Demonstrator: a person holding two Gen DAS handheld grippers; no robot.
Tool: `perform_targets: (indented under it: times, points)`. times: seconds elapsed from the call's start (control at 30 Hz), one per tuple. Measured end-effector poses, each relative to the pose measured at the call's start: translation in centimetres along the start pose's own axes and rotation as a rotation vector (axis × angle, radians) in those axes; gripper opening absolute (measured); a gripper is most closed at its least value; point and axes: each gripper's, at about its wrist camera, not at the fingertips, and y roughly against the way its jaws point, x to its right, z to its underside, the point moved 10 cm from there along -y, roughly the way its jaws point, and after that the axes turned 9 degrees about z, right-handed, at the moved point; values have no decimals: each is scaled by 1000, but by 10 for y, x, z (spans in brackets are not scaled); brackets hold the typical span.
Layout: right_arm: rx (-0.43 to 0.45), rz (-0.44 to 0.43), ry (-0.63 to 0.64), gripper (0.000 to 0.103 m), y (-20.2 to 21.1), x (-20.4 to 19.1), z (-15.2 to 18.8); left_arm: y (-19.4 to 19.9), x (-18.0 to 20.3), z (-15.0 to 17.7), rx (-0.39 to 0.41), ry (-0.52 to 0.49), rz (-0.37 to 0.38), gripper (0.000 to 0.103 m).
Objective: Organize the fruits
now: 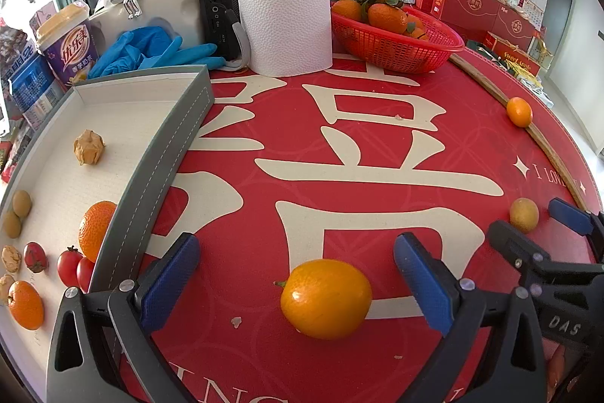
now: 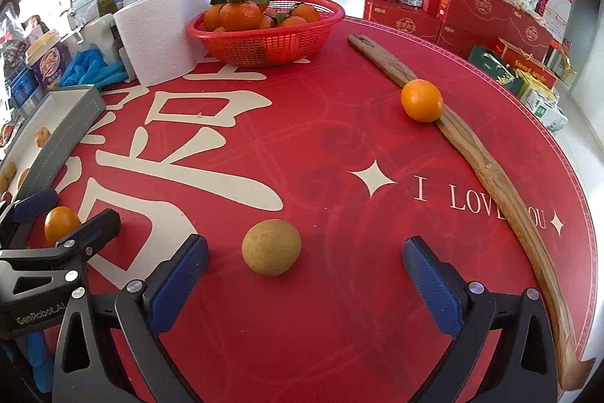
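1. Left gripper (image 1: 298, 274): jaws spread wide, holding nothing; an orange kumquat (image 1: 326, 299) lies on the red tabletop (image 1: 339, 153) between the blue pads (image 1: 171, 280), touching neither.
2. Right gripper (image 2: 305, 274): jaws spread wide, holding nothing; a tan longan (image 2: 271, 247) sits on the tabletop between them, nearer the left-hand pad, not touched.
3. Grey tray (image 1: 162, 153): stands at the left of the tabletop; inside lie a husked physalis (image 1: 88, 147), a mandarin (image 1: 96, 229) against the near wall, two cherry tomatoes (image 1: 70, 265), a strawberry (image 1: 35, 256), two walnuts (image 1: 11, 258), two more longans (image 1: 21, 203) and another small orange fruit (image 1: 25, 304).
4. Loose small orange (image 2: 421, 100): rests well ahead of the right gripper, touching a curved wooden stick (image 2: 487, 169) along the tabletop's right edge.
5. Red basket (image 2: 271, 40): at the far side, filled with leafy mandarins; a paper roll (image 1: 285, 21) stands just beside it, with blue gloves (image 1: 151, 50) further left.
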Motion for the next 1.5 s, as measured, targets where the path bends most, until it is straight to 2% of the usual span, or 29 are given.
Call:
perform_targets:
  times: [0.17, 1.5]
  points:
    - [-9, 35, -51, 103, 0, 13, 1, 0, 0, 0, 0, 0, 0, 102]
    - [-10, 37, -51, 103, 1, 12, 0, 0, 0, 0, 0, 1, 0, 102]
